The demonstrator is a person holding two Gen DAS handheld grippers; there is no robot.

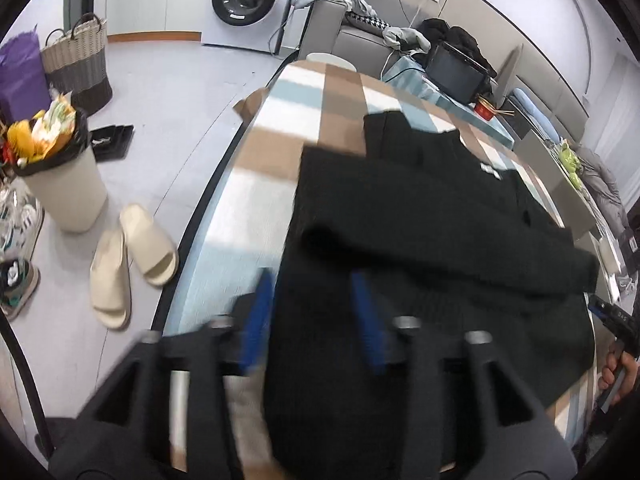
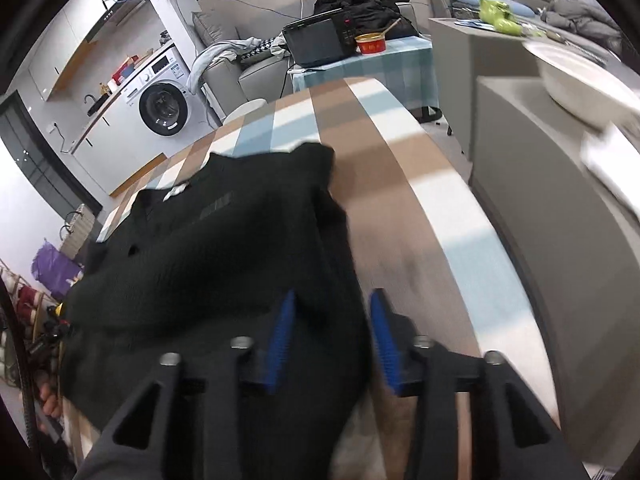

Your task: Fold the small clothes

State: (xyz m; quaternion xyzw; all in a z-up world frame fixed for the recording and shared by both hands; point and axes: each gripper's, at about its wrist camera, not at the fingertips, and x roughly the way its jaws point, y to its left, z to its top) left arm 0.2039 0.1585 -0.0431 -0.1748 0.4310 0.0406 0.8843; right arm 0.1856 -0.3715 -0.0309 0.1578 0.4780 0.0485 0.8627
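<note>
On checked worktop lies black sweater, partly folded, sleeve laid across its body. Left tool apart, pads not pressing, sweater's edge betw. its fingers. Right tool also apart, straddling sweater's other edge w/o clamping.

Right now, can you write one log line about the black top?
black top: on checked table | left gripper: open | right gripper: open | fold: unfinished

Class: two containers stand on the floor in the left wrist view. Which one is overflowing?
The cream bin with the black liner, rubbish heaped above its rim; the woven basket behind shows nothing spilling.
</note>
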